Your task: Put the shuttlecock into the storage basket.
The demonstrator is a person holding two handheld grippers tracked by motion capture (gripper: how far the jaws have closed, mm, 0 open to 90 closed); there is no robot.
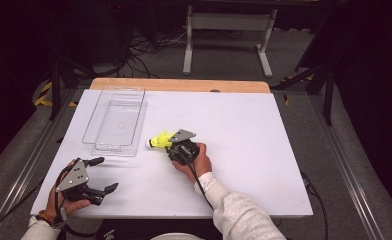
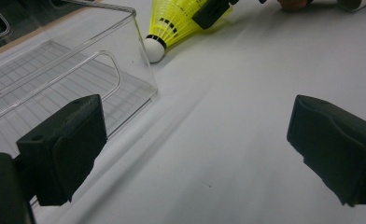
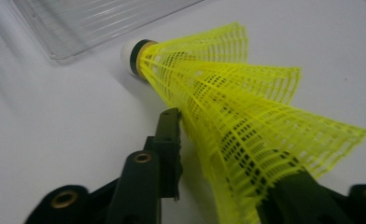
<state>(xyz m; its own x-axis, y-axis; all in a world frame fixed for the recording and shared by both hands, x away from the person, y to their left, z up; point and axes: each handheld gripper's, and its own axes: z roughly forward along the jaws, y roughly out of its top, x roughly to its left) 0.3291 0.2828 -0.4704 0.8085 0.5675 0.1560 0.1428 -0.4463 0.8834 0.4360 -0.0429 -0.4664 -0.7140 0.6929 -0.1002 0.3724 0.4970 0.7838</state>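
A yellow mesh shuttlecock (image 1: 160, 139) with a white cork tip lies on the white table (image 1: 254, 150), tip toward a clear plastic box (image 1: 114, 148). My right gripper (image 1: 169, 142) is shut on its skirt. In the right gripper view the shuttlecock (image 3: 228, 93) is squashed flat between the jaws of my right gripper (image 3: 228, 154), and the box (image 3: 92, 23) lies just beyond its tip. My left gripper (image 1: 106, 174) rests near the front left corner, open and holding nothing. The left gripper view has my left gripper (image 2: 195, 135) facing bare table, the box (image 2: 78, 79) to its left and the shuttlecock (image 2: 172, 23) farther off.
The box is empty and stands at the table's left, a little left of the shuttlecock. A wooden strip (image 1: 179, 85) edges the table's far side. Beyond it are floor cables and a white stand (image 1: 229, 22).
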